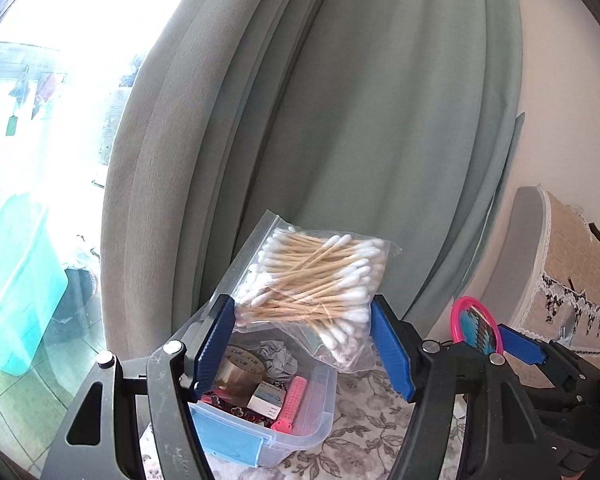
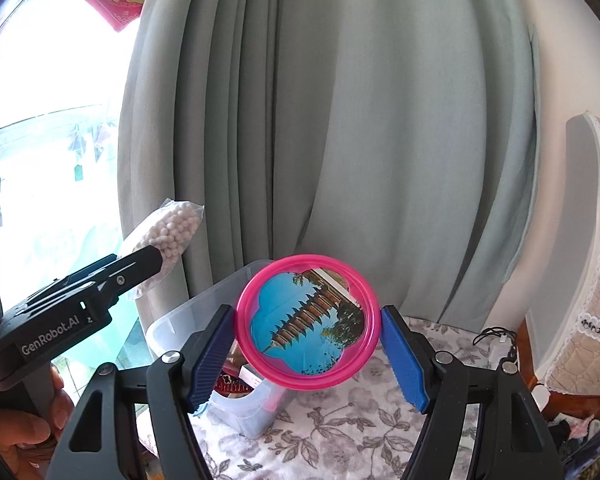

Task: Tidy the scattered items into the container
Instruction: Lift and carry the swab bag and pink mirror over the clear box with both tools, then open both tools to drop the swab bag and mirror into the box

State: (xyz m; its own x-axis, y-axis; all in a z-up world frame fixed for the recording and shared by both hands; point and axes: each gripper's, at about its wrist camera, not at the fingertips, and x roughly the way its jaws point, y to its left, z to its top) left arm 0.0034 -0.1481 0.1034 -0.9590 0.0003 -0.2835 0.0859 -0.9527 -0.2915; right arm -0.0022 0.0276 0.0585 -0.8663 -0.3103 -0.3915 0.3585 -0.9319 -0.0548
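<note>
cotton swabs in a clear zip bag [image 1: 312, 280] are sitting clamped between the blue pads of the left hand-held gripper [image 1: 303, 344], with the bag's long axis and most of the sticks running across the span from one pad to the other, the zip edge rising up to the left. directly under and a little left of that bag the clear plastic container [image 1: 300, 428] is lying open on the flowered tabletop [image 1: 376, 440], already holding a roll of tape [image 1: 240, 372], a small white box [image 1: 266, 400] and a pink hair roller [image 1: 290, 404]; so the left hand is judged the nearer one, needing little more than a drop, though the bag is looking wider than the free patch inside and its right end is overhanging the rim. moving right, the right hand-held gripper [image 2: 308, 354] is gripping a round pink mirror [image 2: 308, 316] edge to edge, its picture face turned toward the camera, held up with the container [image 2: 188, 316] lying below and to its left, partly hidden behind the mirror. the grey-green curtain [image 2: 340, 120] is hanging close behind the container, so room beyond the far wall is tight, while the tabletop [image 2: 340, 432] to the right is lying open for a swing-in. both hands are crowding the same opening, so one probably needs to go first.
</note>
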